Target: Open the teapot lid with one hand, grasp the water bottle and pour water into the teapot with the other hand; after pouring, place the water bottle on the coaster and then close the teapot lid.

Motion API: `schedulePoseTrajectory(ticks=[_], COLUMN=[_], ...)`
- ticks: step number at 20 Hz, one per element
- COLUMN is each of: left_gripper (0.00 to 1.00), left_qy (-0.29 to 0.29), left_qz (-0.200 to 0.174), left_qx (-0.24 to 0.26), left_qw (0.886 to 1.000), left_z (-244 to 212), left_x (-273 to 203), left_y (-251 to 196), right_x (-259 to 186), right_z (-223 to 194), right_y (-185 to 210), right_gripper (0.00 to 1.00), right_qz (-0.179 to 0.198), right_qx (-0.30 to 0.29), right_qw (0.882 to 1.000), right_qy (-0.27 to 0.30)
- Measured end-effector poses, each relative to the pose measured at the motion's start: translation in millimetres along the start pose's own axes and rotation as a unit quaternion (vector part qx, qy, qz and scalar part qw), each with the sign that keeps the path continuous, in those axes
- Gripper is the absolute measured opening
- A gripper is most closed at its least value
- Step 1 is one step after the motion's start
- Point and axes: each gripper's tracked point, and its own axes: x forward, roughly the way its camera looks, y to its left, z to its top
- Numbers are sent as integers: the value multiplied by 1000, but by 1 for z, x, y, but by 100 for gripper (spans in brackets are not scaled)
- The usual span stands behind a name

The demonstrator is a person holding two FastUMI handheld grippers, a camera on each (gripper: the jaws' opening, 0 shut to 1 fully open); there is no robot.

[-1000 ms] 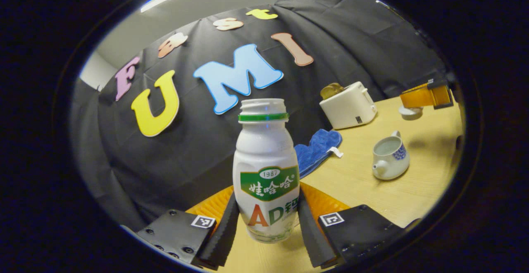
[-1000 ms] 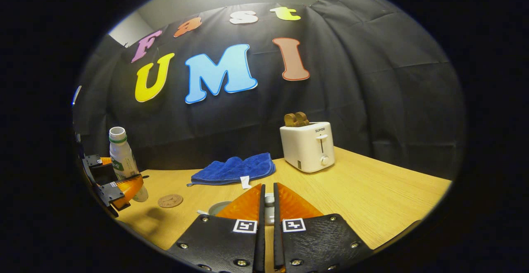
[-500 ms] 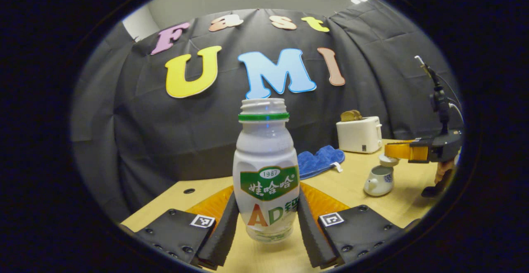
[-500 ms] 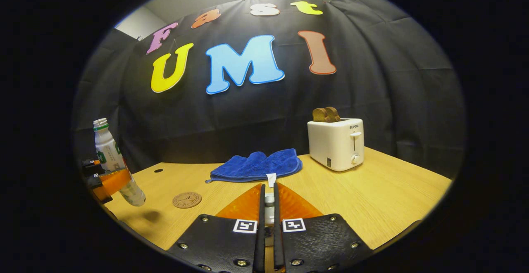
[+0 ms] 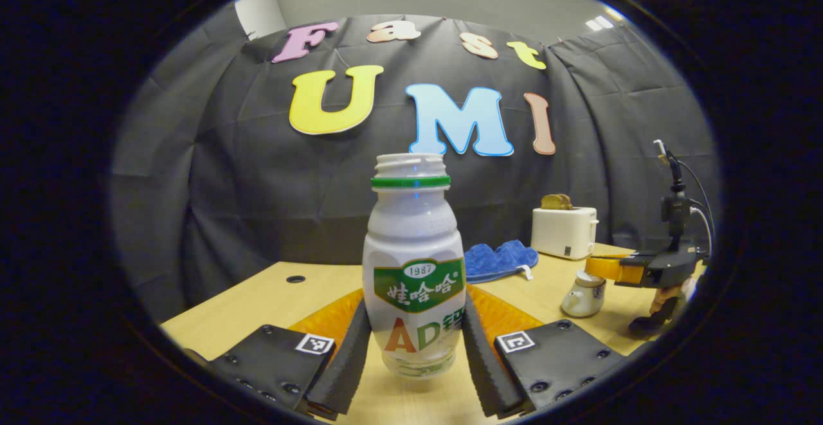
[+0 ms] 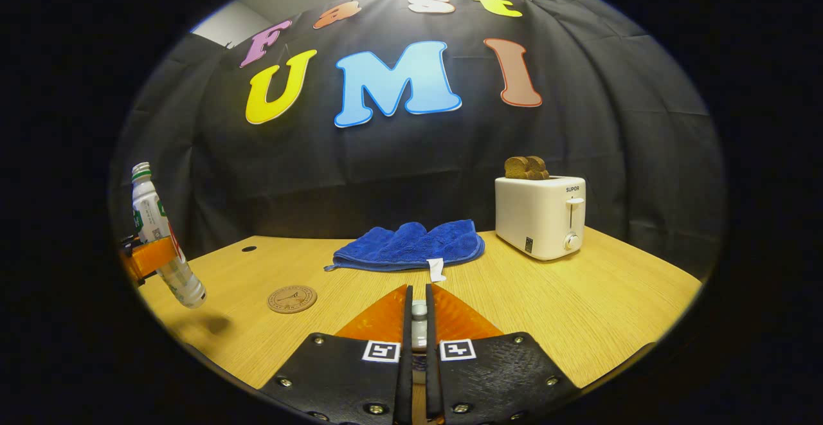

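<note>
My left gripper (image 5: 416, 312) is shut on an uncapped white bottle (image 5: 415, 264) with a green label, holding it upright between the fingers. In the right gripper view the bottle (image 6: 159, 232) hangs tilted just above the table at far left, left of the round brown coaster (image 6: 292, 298). The small white teapot (image 5: 580, 298) stands at the right with its lid (image 5: 589, 278) on or just over its mouth. My right gripper (image 5: 607, 269) holds that lid. The right gripper (image 6: 418, 291) is shut on the lid's knob (image 6: 418, 312); the teapot itself is hidden below its fingers.
A white toaster (image 6: 540, 217) with toast stands at the back right. A crumpled blue cloth (image 6: 411, 245) lies at the back middle of the wooden table (image 6: 578, 309). A small hole (image 5: 296, 279) is in the tabletop at the back left.
The left gripper has swung the bottle away from the teapot to the left and levelled it. The right gripper has brought the lid down from beside the open teapot onto its mouth.
</note>
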Motion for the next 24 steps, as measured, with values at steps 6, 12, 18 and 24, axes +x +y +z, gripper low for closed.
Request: schedulePoseTrajectory(ticks=[6,12,18,24], left_gripper=[81,77,77,77], left_qy=[2,12,22,52], left_qz=[-4,-7,-11,-30], left_qx=[-4,-8,-17,-17], left_qw=[1000,1000,1000,998], left_z=[-2,-7,-11,-21], left_x=[5,18,36,94], left_y=[-6,-11,-15,-12], right_x=[3,1,-7,-18], right_z=[-15,-14,1,12], right_y=[-3,-6,-10,-12], right_gripper=[8,21,83,83], right_qz=[-1,-10,-15,-19], right_qx=[-1,-6,9,2], right_qw=[1000,1000,1000,999], right_qy=[19,15,-10,-28])
